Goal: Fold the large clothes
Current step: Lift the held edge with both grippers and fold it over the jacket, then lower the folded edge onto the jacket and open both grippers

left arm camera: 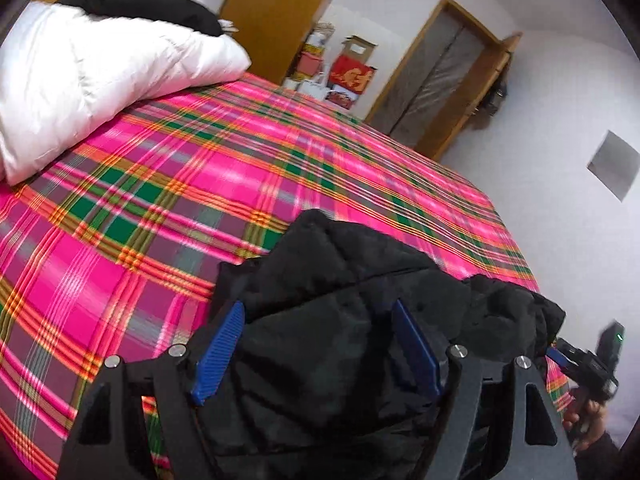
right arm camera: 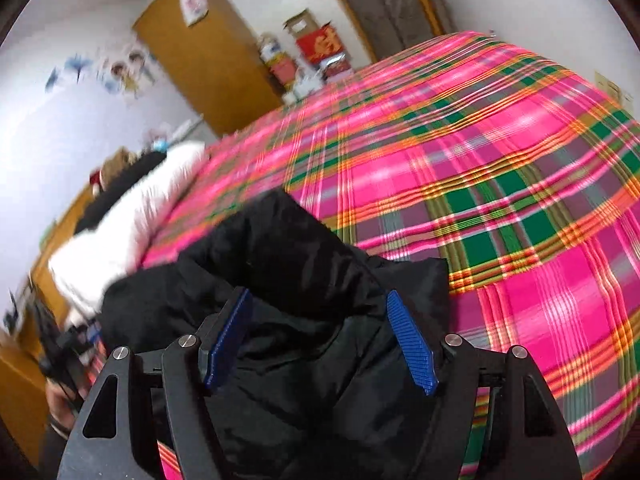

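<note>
- The left gripper [left arm camera: 318, 346] hung just over a black padded coat [left arm camera: 352, 280] at the near edge of the bed [left arm camera: 160, 184]; its jaws stood released, blue pads either side of a fold but not pressing it.
- The right gripper [right arm camera: 320, 340] had its jaws spread too, coat [right arm camera: 280, 248] beneath them, nothing clenched.
- The coat lay bunched, running roughly across from one gripper to the other; both were about equally near, so I judged a fresh hold at each end was wanted.
- Farther off, the plaid cover lay bare.
- At the head of the bed sat a white quilt [left arm camera: 100, 76] with another dark garment [left arm camera: 140, 8] on it.
</note>
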Demonstrator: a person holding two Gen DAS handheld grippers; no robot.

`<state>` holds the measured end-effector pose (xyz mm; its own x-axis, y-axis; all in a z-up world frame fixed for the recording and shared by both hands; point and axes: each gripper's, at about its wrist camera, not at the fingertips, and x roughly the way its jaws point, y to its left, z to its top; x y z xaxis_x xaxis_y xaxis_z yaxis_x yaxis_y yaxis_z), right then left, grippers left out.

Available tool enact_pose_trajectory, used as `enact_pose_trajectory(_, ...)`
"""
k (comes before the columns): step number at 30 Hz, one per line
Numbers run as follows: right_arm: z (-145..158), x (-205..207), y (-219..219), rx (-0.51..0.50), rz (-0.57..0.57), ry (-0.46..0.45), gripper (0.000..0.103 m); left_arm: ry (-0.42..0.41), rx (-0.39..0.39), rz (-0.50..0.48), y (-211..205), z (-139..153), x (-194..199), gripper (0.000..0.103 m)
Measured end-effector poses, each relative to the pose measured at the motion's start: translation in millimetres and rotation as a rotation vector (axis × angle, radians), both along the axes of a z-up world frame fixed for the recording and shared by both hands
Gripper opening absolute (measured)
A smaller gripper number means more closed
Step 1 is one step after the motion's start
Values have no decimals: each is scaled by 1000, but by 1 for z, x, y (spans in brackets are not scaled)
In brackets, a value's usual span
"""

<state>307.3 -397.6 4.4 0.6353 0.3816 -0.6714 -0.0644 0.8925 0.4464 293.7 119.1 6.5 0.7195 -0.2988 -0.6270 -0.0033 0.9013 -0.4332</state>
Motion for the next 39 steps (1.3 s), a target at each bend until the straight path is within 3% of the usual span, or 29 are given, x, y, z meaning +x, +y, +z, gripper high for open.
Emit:
enact_pose_trajectory(5, -28, 31, 1, -18, 53, 83, 70, 33, 119, -47, -26, -11, 12, 78)
enact_pose_trajectory(6, -28, 32, 1, -28, 56, 81, 65, 49, 132, -50, -30, -15, 16, 78)
enact_pose_trajectory(8, -25, 36, 5, -90, 46, 81, 41, 64, 144, -41, -34, -20, 21, 78)
enact_pose_trajectory(9, -24, 38, 8, -110, 45, 84, 35, 67, 152, -30, -35, -22, 24, 78)
enact_pose_trajectory(12, -31, 50, 19, -218, 43, 98, 27, 76, 190, -4, -41, -27, 29, 78)
enact_pose_trajectory(18, -53, 62, 14, -237, -26, 187, 29, 83, 241, 82, -37, -27, 28, 78)
enact_pose_trajectory(21, -32, 49, 11, -251, -65, 158, 33, 19, 204, 100, -33, -9, 16, 78)
enact_pose_trajectory(24, 7, 19, 16, -268, -103, 55, 34, -61, 137, 53, -36, 11, 4, 78)
enact_pose_trajectory(25, 19, 8, 19, -264, -105, 14, 37, -79, 114, 18, -40, 16, 1, 78)
enact_pose_trajectory(27, 36, -13, 36, -256, -86, -63, 61, -93, 79, -77, -51, 21, -1, 78)
enact_pose_trajectory(28, 41, -21, 51, -253, -54, -92, 64, -91, 76, -140, -60, 21, -2, 78)
enact_pose_trajectory(30, 36, -25, 85, -273, 49, -97, 64, -68, 95, -265, -81, 15, -2, 78)
enact_pose_trajectory(33, 6, -15, 127, -351, 155, -38, 64, -26, 170, -351, -109, 0, 4, 78)
enact_pose_trajectory(36, -23, 5, 135, -394, 143, 4, 64, 20, 305, -297, -122, -17, 18, 78)
enact_pose_trajectory(39, -32, 24, 126, -408, 89, 14, 67, 46, 313, -220, -118, -28, 31, 78)
